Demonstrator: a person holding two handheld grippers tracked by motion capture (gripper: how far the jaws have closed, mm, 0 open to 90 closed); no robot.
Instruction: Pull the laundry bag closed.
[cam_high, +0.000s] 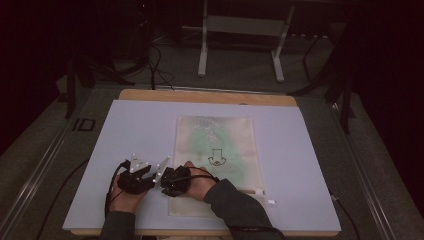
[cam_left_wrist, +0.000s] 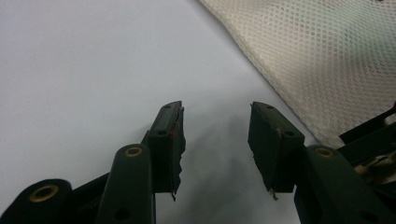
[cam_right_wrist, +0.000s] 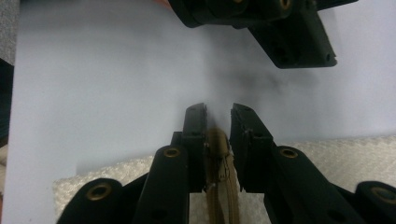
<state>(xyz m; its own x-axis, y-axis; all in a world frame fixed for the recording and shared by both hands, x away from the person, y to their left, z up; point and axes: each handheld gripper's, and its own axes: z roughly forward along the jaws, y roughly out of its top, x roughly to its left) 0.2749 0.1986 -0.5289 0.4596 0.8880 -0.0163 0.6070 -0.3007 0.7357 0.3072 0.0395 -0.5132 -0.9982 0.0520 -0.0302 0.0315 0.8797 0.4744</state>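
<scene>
mesh bag (cam_high: 216, 165): cream netting, flat on pale blue board (cam_high: 125, 140), centre frame, long axis near-to-far; green item and black print inside. zipper edge (cam_right_wrist: 223, 186) tan, at lower left corner. right gripper (cam_right_wrist: 218, 116): jaws narrowly apart, pinching the zipper edge. left gripper (cam_left_wrist: 215, 121): jaws wide, nothing held, just beside the bag.

The high view looks forward and down from above my side of the table (cam_high: 125, 130). My left gripper view sits low and close, looking along its jaws across the bare surface to the mesh bag (cam_left_wrist: 327, 60) edge. My right gripper view, equally near, faces the left gripper (cam_right_wrist: 280, 28). All three share the bag's near left edge.
</scene>
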